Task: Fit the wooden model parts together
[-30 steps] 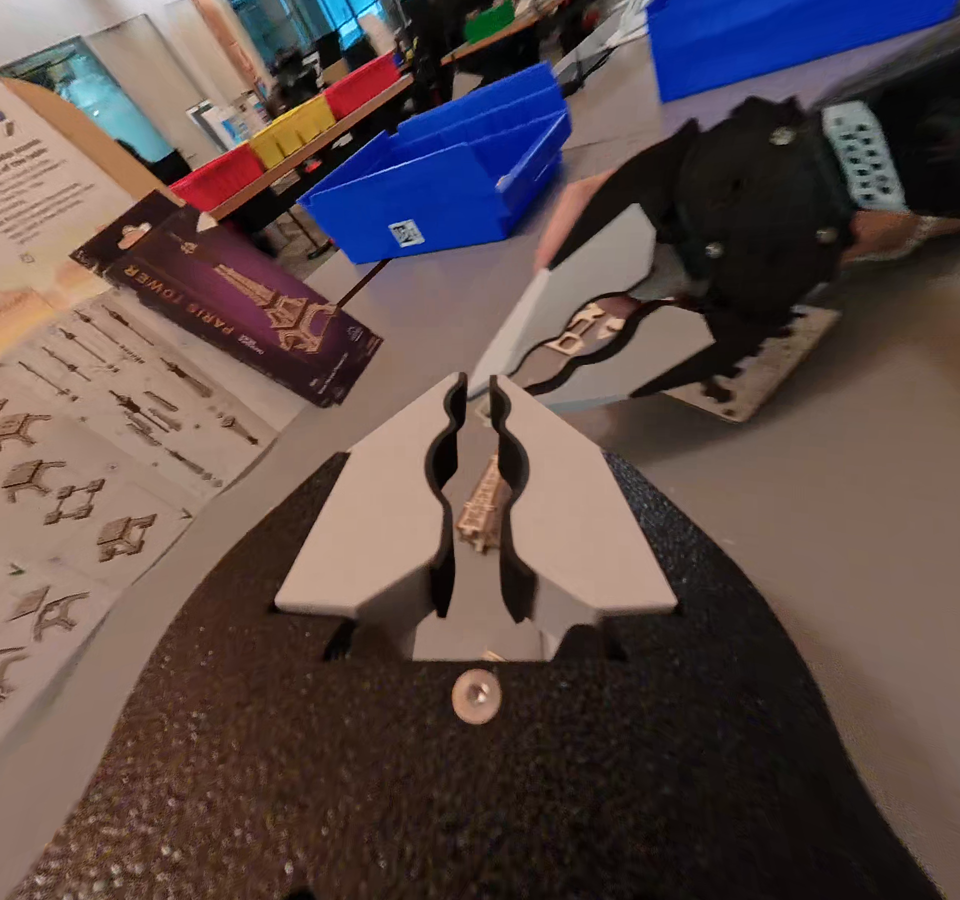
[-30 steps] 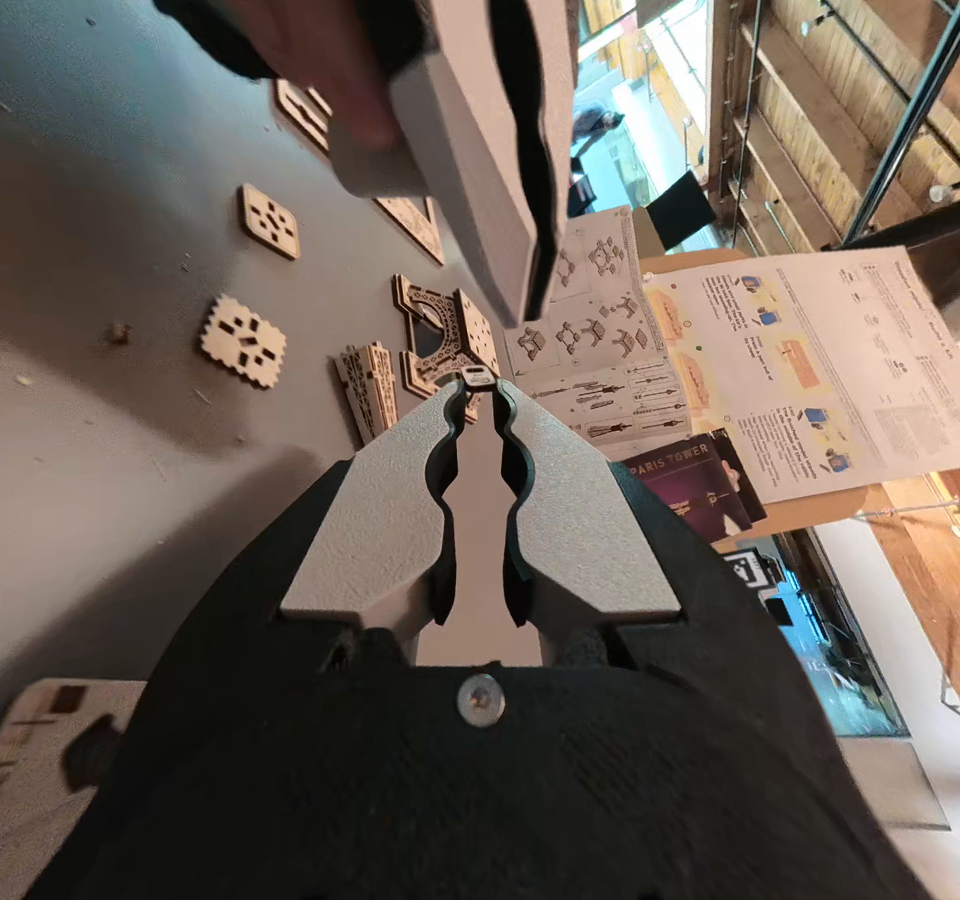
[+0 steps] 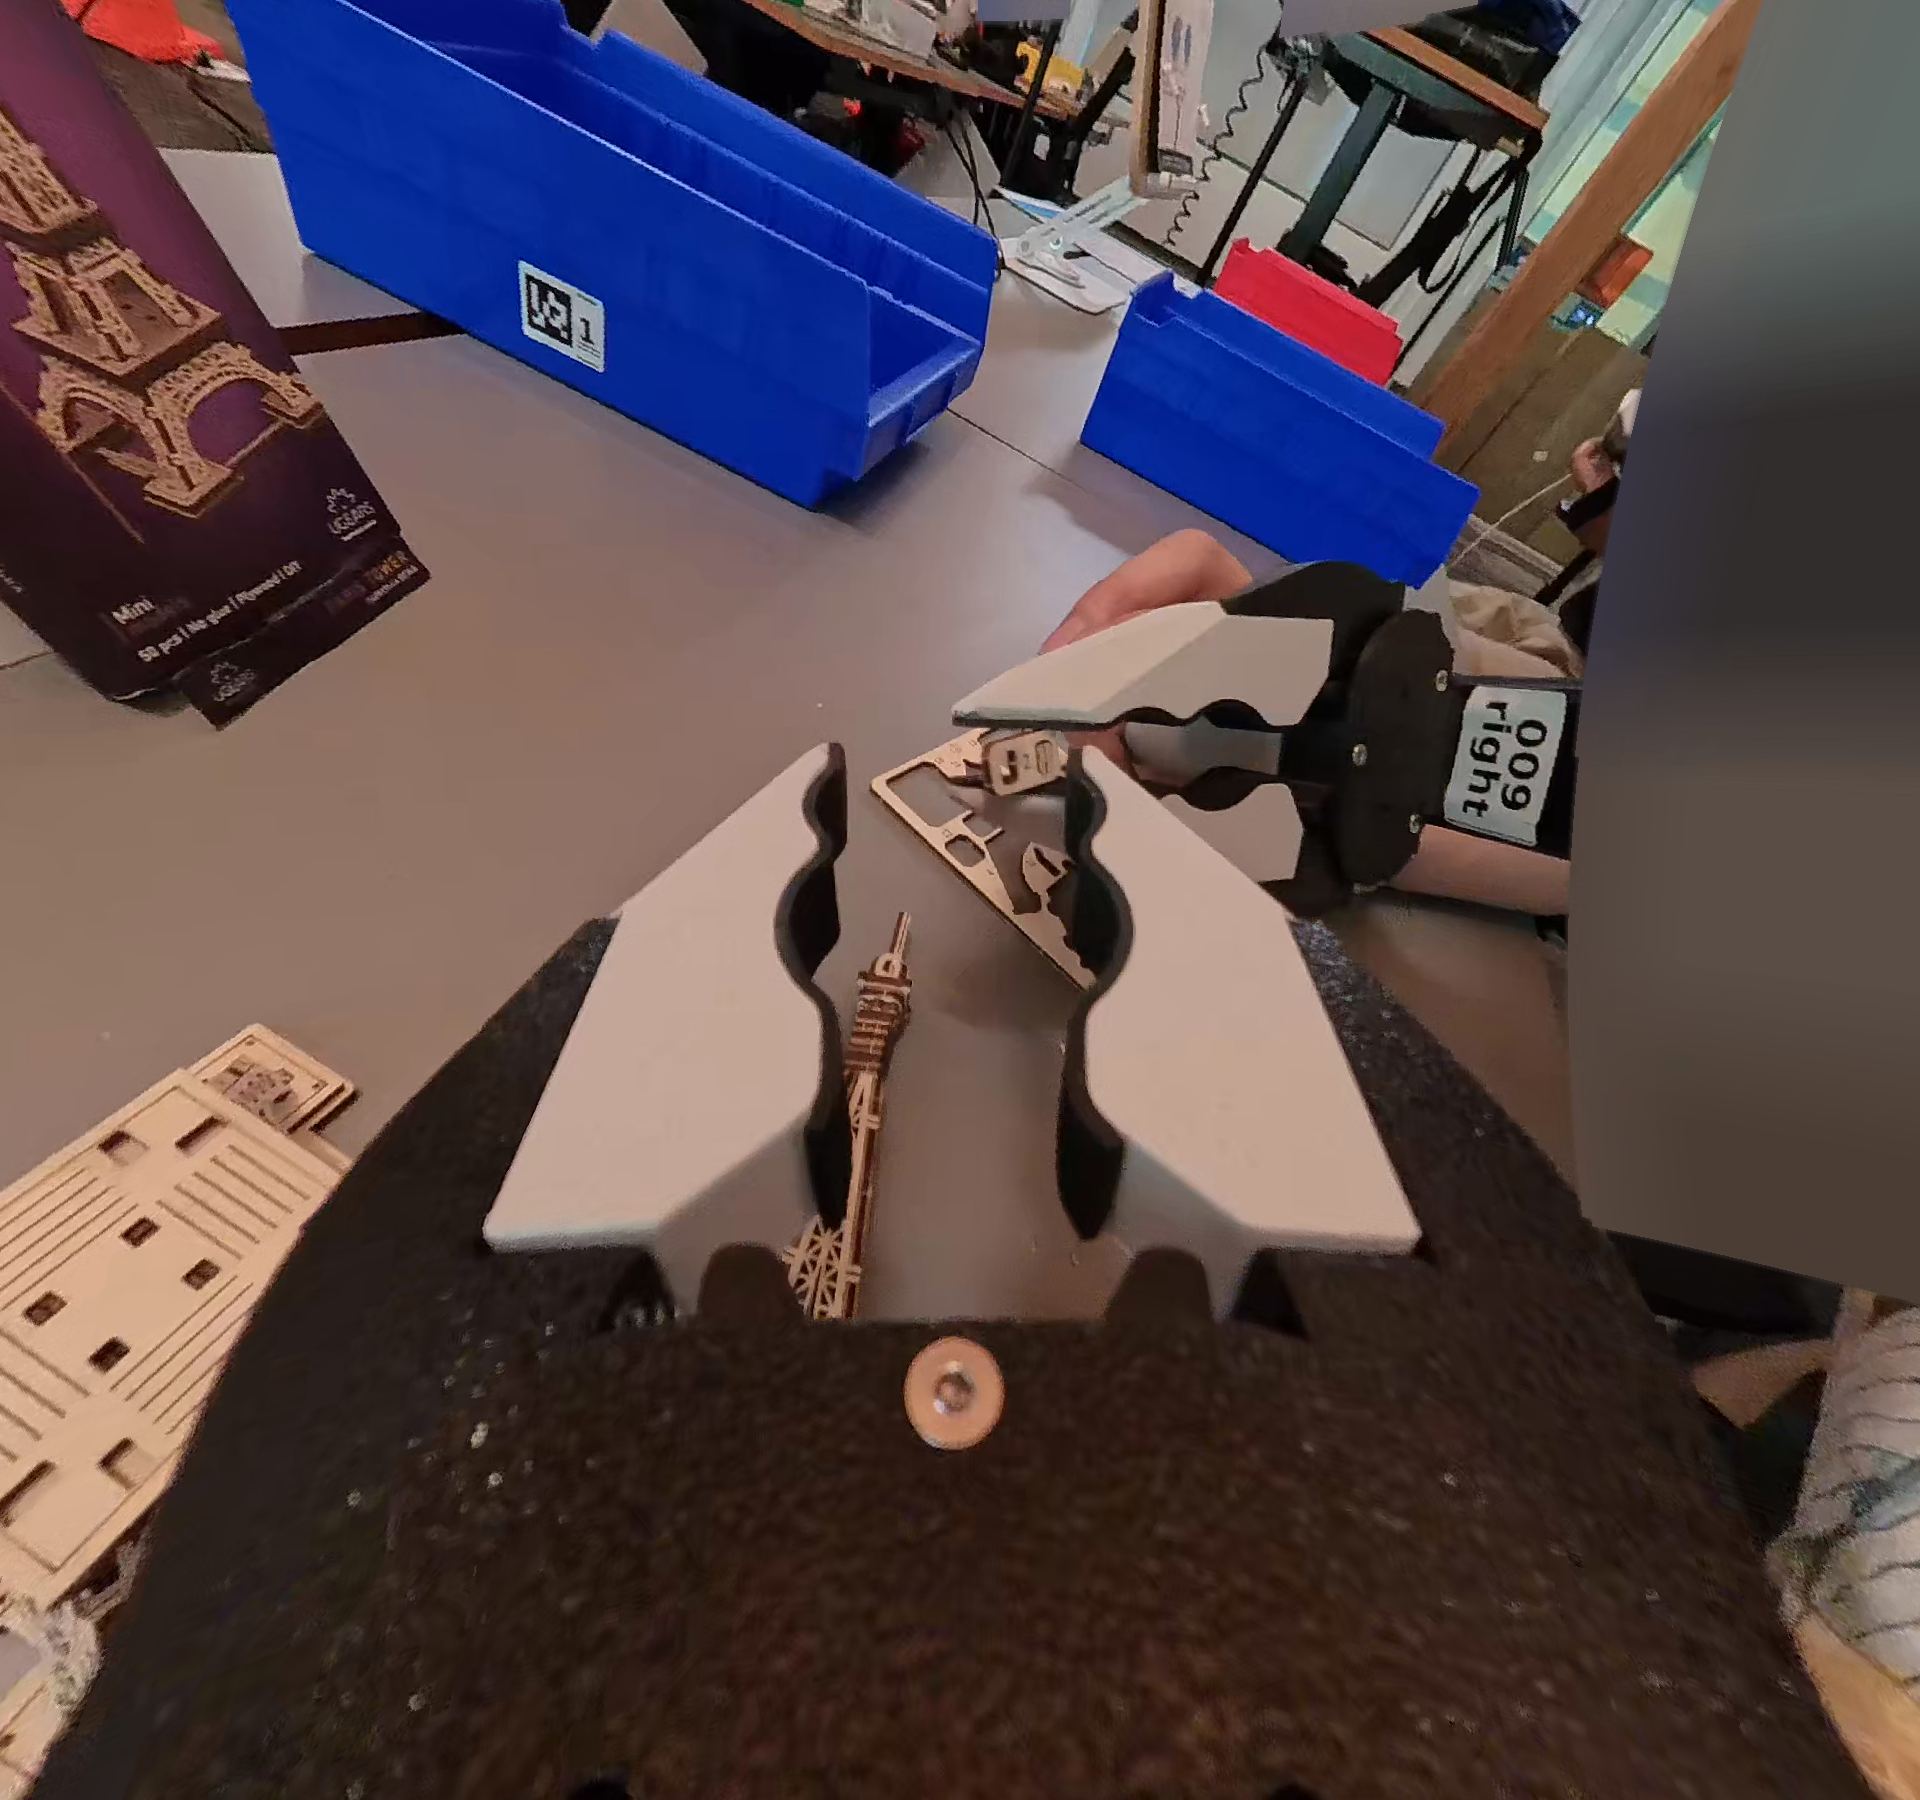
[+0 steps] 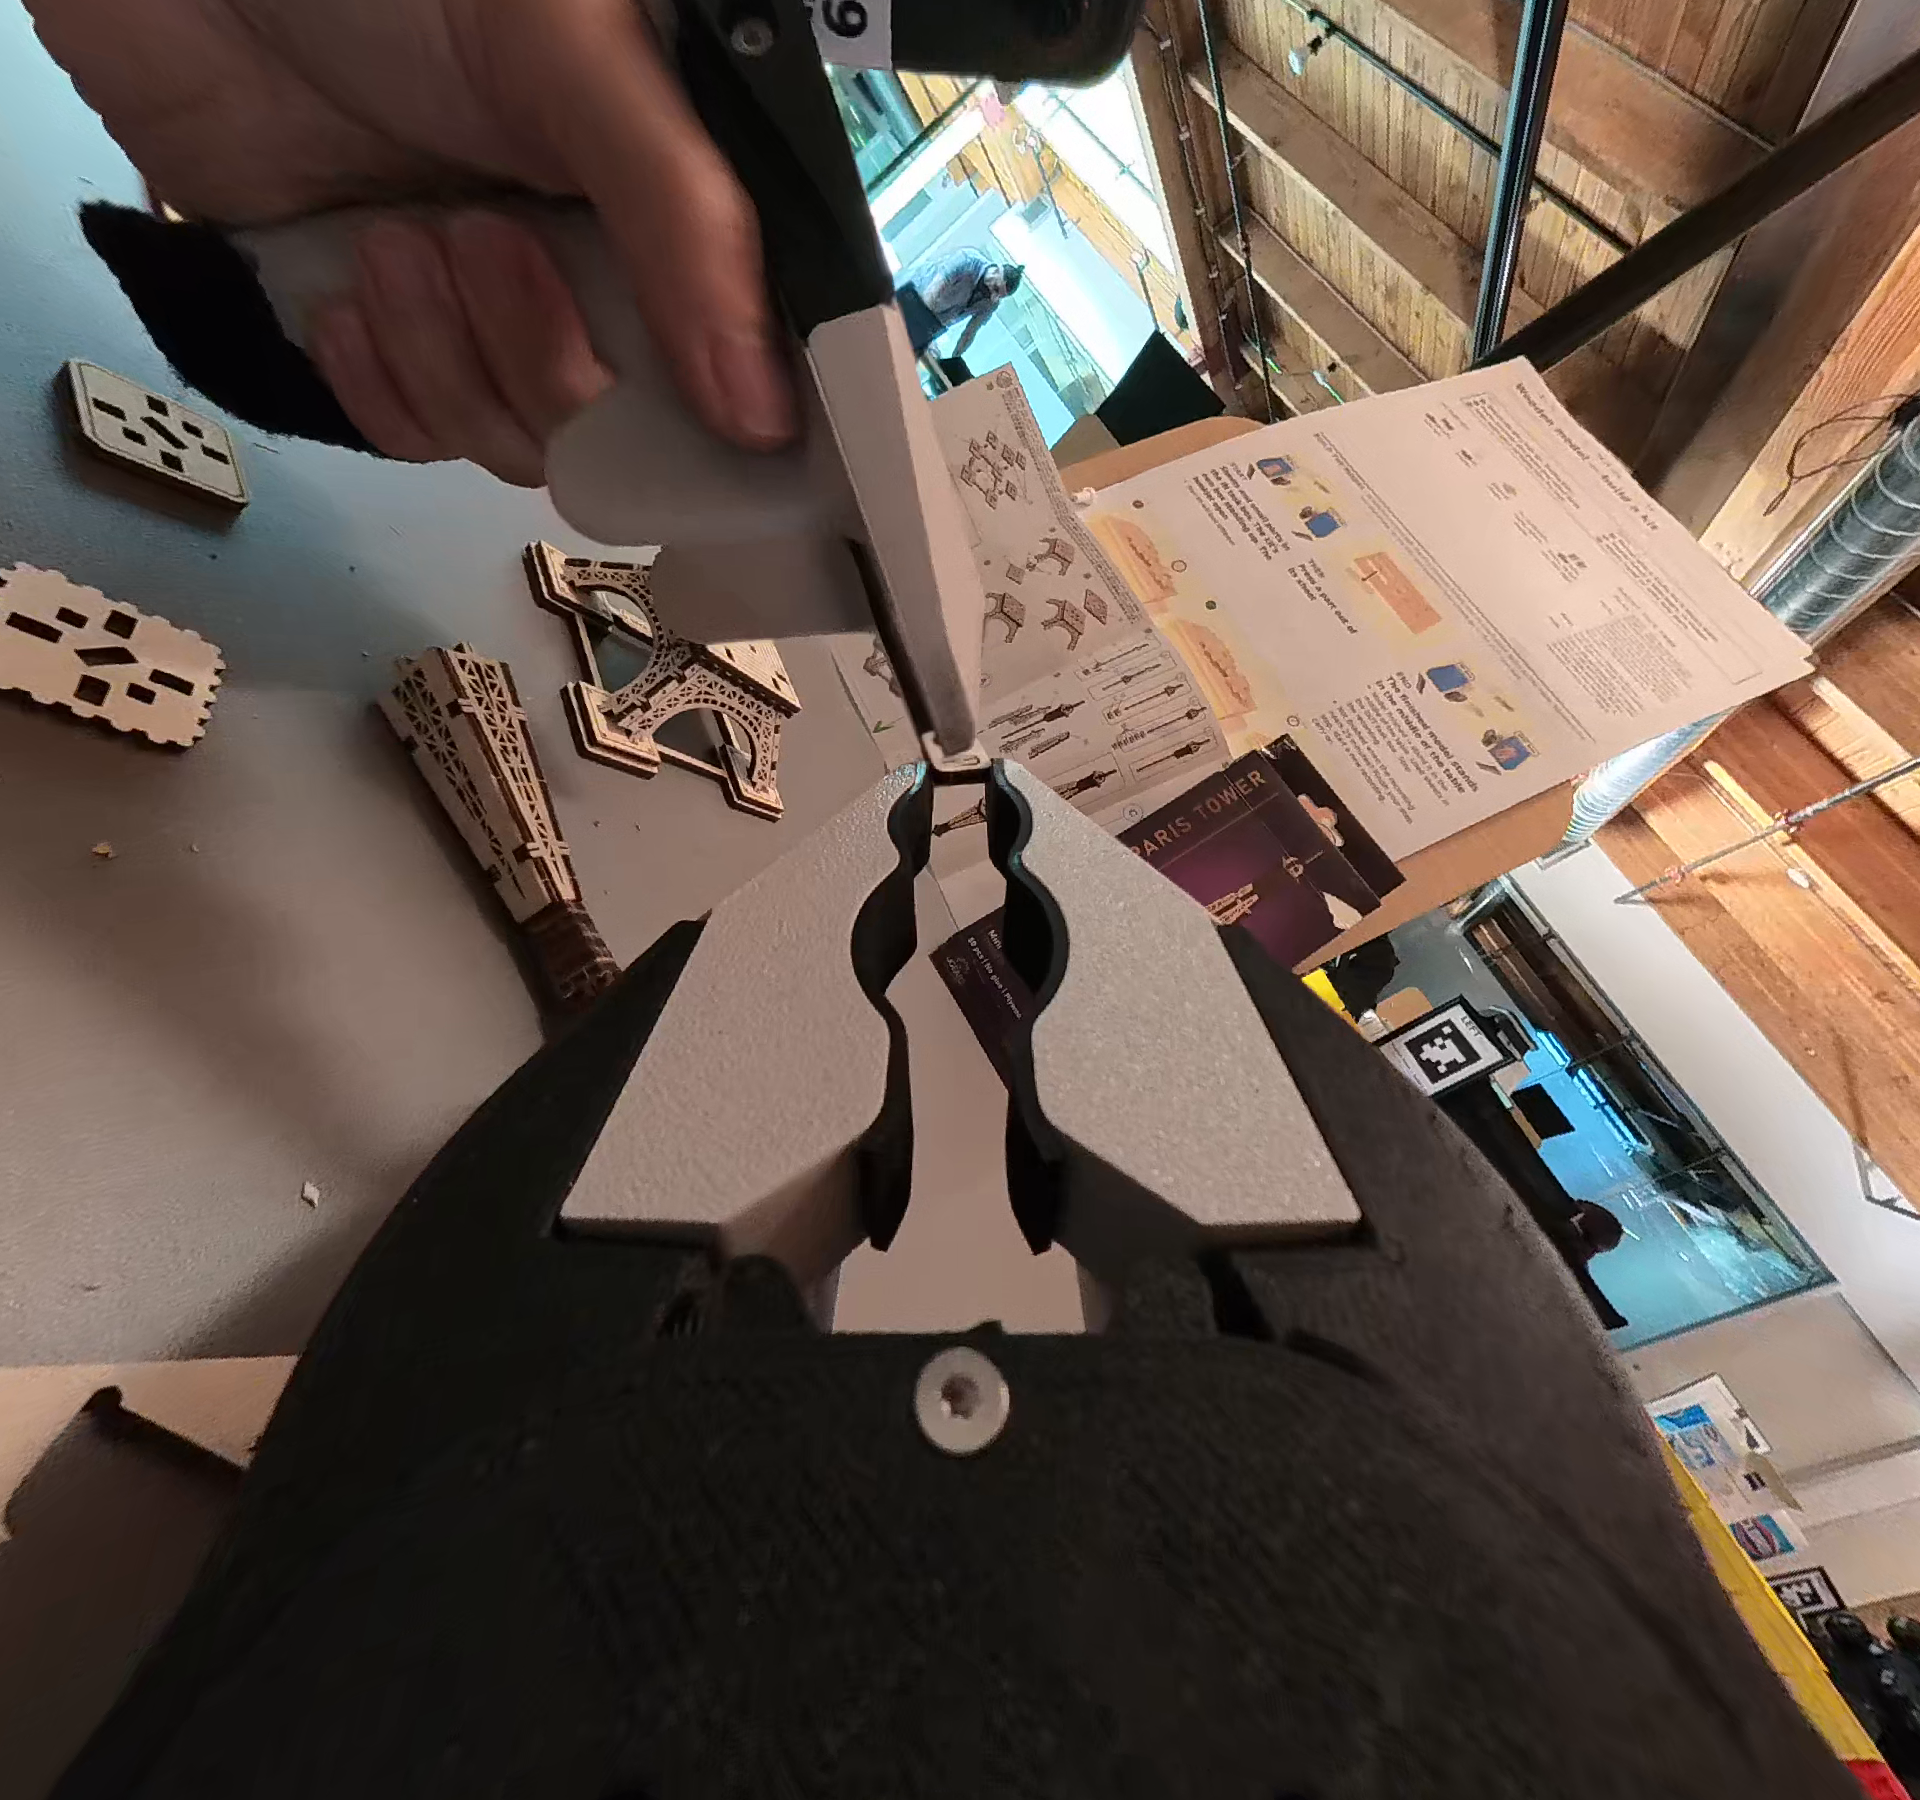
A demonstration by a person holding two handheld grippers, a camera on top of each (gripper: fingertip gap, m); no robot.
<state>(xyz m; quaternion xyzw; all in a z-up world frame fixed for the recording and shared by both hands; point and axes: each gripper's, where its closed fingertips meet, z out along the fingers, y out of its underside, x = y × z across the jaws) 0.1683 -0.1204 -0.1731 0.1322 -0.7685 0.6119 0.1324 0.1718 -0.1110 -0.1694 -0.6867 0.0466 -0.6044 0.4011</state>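
Note:
My left gripper (image 3: 956,779) is open. A thin wooden spire (image 3: 878,1054) lies between its jaws, close against the left finger; I cannot tell whether it rests on the grey table (image 3: 582,670). My right gripper (image 4: 956,782) is shut on a small wooden piece (image 4: 954,761) at its tips. In the left wrist view the right gripper (image 3: 1023,727) holds that piece (image 3: 1023,761) just beyond my left fingertips, above a cut-out wooden sheet (image 3: 961,841). The tower base (image 4: 675,680) and a lattice tower section (image 4: 488,784) lie on the table.
Two blue bins (image 3: 623,223) (image 3: 1268,420) stand at the far side. The purple model box (image 3: 135,379) stands at left, with flat wooden sheets (image 3: 135,1262) at lower left. Two square slotted plates (image 4: 156,431) (image 4: 104,654) and instruction sheets (image 4: 1434,597) lie around. Only a small space, under 4 cm, lies between the two pairs of fingers.
My left gripper has opened and let go of the spire it held. It has swung round towards the right gripper. The right gripper still holds the small piece.

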